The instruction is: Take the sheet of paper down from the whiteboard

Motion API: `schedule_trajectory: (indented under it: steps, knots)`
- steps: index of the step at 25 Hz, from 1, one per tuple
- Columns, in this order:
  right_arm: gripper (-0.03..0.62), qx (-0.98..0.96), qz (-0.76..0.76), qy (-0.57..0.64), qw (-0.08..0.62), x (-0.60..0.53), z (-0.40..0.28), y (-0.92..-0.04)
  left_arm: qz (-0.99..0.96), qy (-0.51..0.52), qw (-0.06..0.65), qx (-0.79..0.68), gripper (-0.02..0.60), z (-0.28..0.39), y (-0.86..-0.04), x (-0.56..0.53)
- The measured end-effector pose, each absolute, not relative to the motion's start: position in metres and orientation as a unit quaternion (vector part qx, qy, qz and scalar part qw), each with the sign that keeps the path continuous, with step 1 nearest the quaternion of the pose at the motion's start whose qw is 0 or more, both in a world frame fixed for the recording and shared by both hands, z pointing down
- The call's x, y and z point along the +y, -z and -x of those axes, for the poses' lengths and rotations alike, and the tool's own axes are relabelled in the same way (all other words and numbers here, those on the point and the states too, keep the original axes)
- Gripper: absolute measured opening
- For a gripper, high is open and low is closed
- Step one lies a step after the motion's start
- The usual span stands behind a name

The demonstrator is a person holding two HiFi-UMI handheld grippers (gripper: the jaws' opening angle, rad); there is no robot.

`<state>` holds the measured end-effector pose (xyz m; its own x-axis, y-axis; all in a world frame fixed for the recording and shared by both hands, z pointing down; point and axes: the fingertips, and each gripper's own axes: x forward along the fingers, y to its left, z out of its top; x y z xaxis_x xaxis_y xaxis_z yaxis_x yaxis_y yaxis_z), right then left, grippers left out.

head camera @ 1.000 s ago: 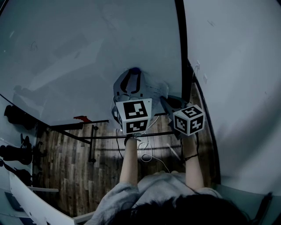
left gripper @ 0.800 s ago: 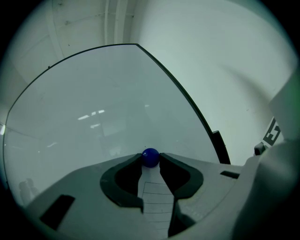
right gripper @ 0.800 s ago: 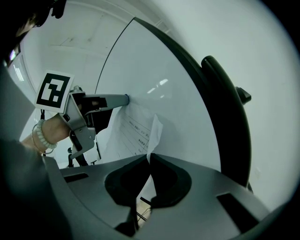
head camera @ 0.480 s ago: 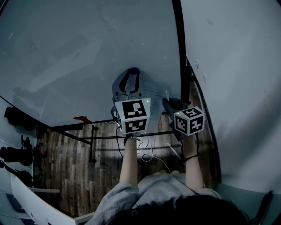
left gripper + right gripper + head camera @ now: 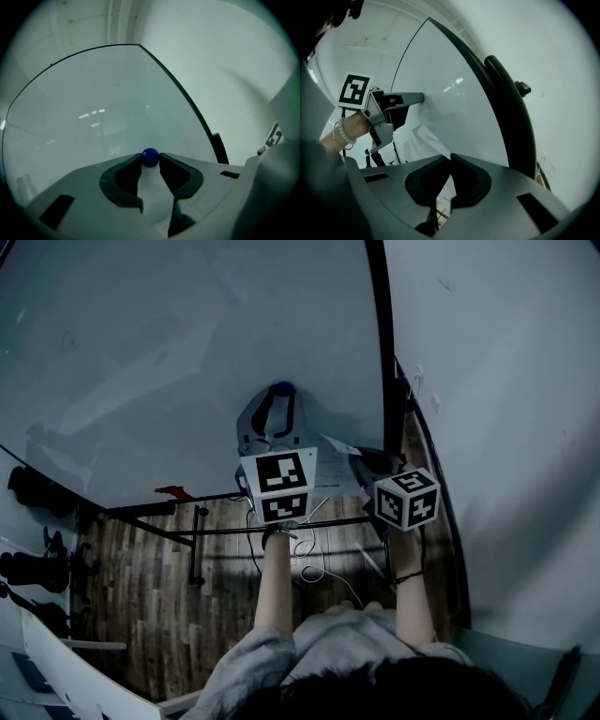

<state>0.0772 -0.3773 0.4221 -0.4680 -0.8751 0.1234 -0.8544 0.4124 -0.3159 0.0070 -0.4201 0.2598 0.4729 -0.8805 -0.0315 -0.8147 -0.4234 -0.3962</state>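
Note:
The whiteboard (image 5: 169, 352) stands upright in front of me. My left gripper (image 5: 282, 393) reaches level to it, shut on a round blue magnet (image 5: 150, 157) that sits against the board. The white sheet of paper (image 5: 339, 463) hangs below the magnet, and its right part curls off the board. My right gripper (image 5: 360, 458) is shut on that free edge. In the right gripper view the paper (image 5: 427, 136) runs from between the shut jaws of the right gripper (image 5: 450, 157) up towards the left gripper (image 5: 417, 97).
The board's black right frame (image 5: 381, 352) runs close to my right gripper, with a pale wall (image 5: 506, 427) beyond it. Below lie the board's stand bars (image 5: 187, 538), a wooden floor (image 5: 141, 606) and loose cables (image 5: 319, 573). Dark chairs (image 5: 33, 488) stand at far left.
The sheet's right part has peeled away from the board and come nearer with my right gripper. The left gripper has stayed on the magnet.

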Motion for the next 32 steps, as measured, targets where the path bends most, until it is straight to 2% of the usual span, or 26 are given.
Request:
schedule_trajectory:
  steps: [12, 17, 25, 32]
  knots:
    - [0.000, 0.843, 0.510, 0.171, 0.028, -0.371, -0.076, -0.422, 0.857, 0.065, 0.148, 0.490, 0.104, 0.000, -0.269, -0.417]
    - [0.000, 0.846, 0.508, 0.160, 0.016, -0.365, -0.082, -0.423, 0.870, 0.045, 0.109, 0.479, 0.102, 0.008, -0.286, -0.408]
    - [0.000, 0.847, 0.514, 0.134, -0.011, -0.350, -0.096, -0.416, 0.872, 0.040, 0.066, 0.484, 0.074, 0.030, -0.309, -0.391]
    - [0.001, 0.856, 0.504, 0.108, -0.027, -0.341, -0.091, -0.410, 0.875, 0.039, 0.020, 0.482, 0.014, 0.044, -0.330, -0.377]
